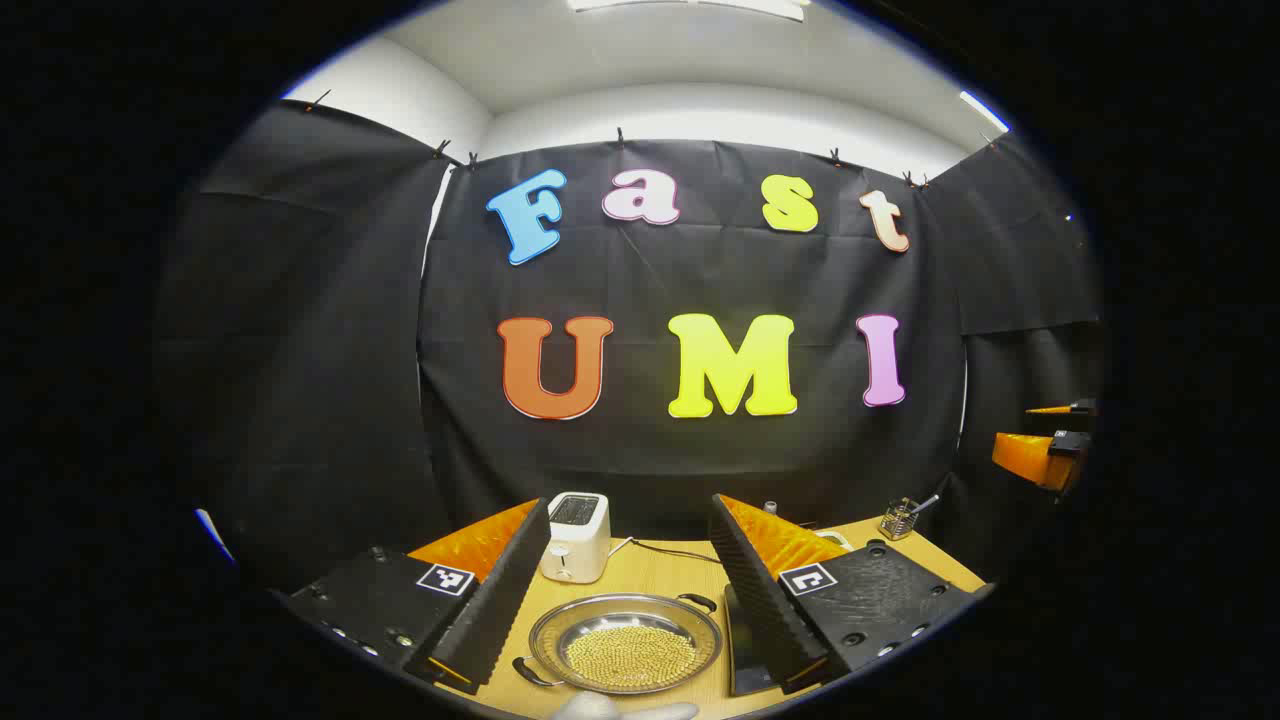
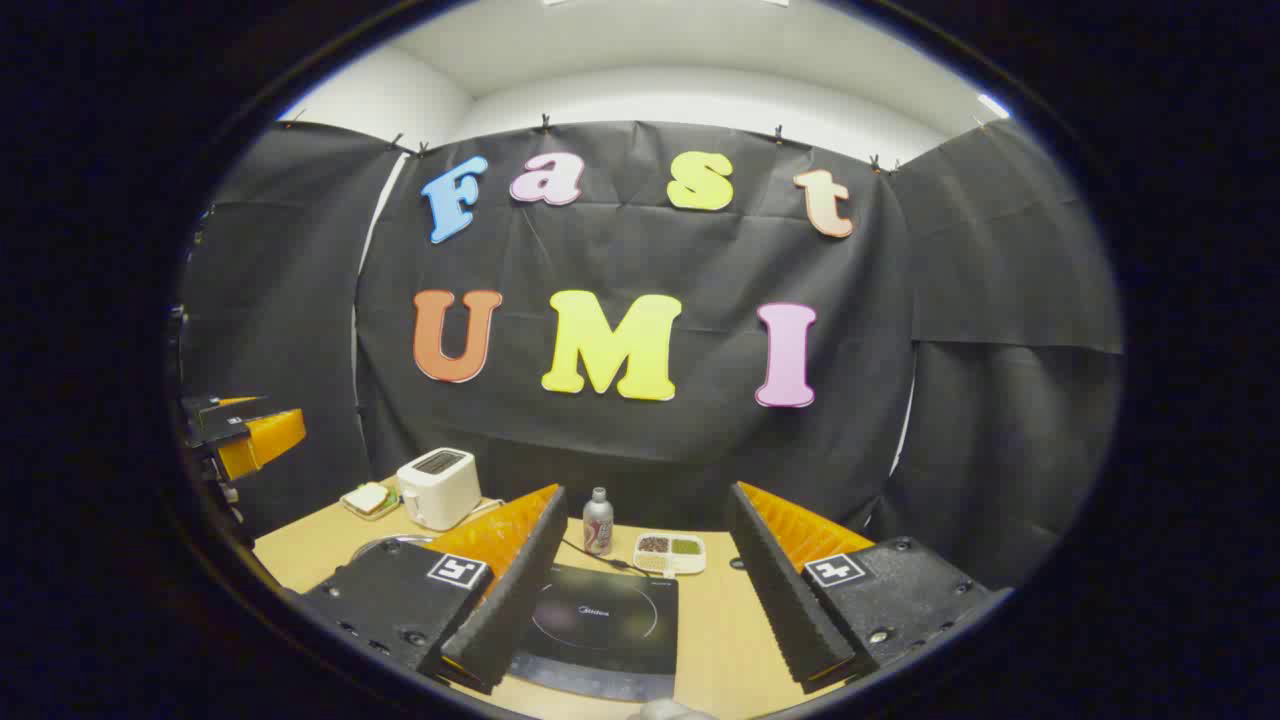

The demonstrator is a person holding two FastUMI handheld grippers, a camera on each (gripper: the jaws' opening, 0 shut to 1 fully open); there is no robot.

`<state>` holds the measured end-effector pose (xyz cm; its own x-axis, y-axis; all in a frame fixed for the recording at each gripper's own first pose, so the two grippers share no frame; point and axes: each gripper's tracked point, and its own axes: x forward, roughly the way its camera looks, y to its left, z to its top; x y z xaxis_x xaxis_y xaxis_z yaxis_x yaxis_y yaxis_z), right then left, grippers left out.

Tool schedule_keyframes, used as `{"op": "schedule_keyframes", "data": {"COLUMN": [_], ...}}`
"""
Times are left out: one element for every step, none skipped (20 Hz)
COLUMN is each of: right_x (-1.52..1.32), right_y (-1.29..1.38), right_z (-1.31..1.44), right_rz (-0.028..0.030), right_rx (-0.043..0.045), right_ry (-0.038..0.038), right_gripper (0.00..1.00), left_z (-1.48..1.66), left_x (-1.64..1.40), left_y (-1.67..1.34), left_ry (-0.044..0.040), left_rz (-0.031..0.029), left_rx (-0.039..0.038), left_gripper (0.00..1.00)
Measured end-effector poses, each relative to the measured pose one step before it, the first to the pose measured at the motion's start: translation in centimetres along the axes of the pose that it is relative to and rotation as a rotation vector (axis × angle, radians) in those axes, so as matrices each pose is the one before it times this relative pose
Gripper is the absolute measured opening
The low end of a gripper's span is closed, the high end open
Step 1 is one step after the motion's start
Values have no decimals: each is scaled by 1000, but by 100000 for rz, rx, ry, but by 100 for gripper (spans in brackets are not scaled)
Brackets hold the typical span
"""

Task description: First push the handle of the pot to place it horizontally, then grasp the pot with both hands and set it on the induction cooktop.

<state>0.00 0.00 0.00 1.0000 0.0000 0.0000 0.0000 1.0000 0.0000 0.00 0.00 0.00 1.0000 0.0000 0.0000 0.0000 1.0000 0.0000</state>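
Left gripper view: light wood table [image 1: 650, 565], black cloth wall behind, white ceiling with strip lights above. Left claw [image 1: 625, 590] is spread wide, holding nothing, raised above the table. Pot [image 1: 625, 643] sits on the table right between the two fingers, just ahead of the tips and below them: shallow steel pan, filled with small yellowish beads. One black handle [image 1: 697, 601] shows at the pot's far right rim, another [image 1: 530, 673] at its near left rim. White toaster [image 1: 576, 537] stands beyond the pot, slightly toward the left finger, cord trailing off to the right. Dark edge of the induction cooktop [image 1: 745, 650] shows just inside the right finger, beside the pot. Small wire holder with utensils [image 1: 900, 520] far off past the right finger. The other claw [image 1: 1045, 445] shows at the far right edge, up high.

Right gripper view: same table [image 2: 715, 630], same cloth wall. Right claw [image 2: 645, 595] is also wide apart, empty. Induction cooktop [image 2: 600, 620] lies flat between the fingers, closer to the left finger, nothing on it. Beyond it a can [image 2: 598, 521] and a small divided tray [image 2: 669, 552]. Pot rim [image 2: 390, 545] peeks out past the left finger, well clear of the cooktop. Toaster [image 2: 438, 487] and a plate with a sandwich [image 2: 367, 498] sit farther left. The left claw [image 2: 245, 435] shows at the left edge, raised.
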Motion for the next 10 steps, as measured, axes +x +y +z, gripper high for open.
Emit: {"op": "schedule_keyframes", "data": {"right_x": [67, 8, -5, 2, 23, -52, -40, -100, -105, -32], "right_y": [57, 98, 73, -40, -40, -115, -251, -110, -91, -44], "right_z": [-94, -9, 52, 20, 57, 60, 313, 260, 275, 41], "right_rz": [-81, -17, 1, -145, -239, -473, -1063, -805, -389, -216], "right_rx": [263, 431, 315, 228, 38, 291, 539, 802, 732, 285], "right_ry": [259, 4, -144, -217, -51, -706, -896, -1068, -619, -434], "right_gripper": [100, 100, 100, 100, 100, 100, 100, 97, 97, 97], "left_z": [13, -10, 4, 64, 57, 117, 141, 15, 36, 102], "left_x": [274, 254, 76, 35, 40, -42, -17, 96, 91, 72], "left_y": [32, 208, 49, -19, -34, -109, -151, -170, -171, -153], "left_ry": [51, -268, -115, -72, -341, -342, -410, -279, -123, -146], "left_rz": [60, -217, -101, -212, -472, -539, -506, -619, -754, -523], "left_rx": [50, 127, 291, 170, 62, 155, 40, 113, 280, 412], "left_gripper": [95, 95, 95, 95, 95, 95, 95, 95, 95, 95]}}
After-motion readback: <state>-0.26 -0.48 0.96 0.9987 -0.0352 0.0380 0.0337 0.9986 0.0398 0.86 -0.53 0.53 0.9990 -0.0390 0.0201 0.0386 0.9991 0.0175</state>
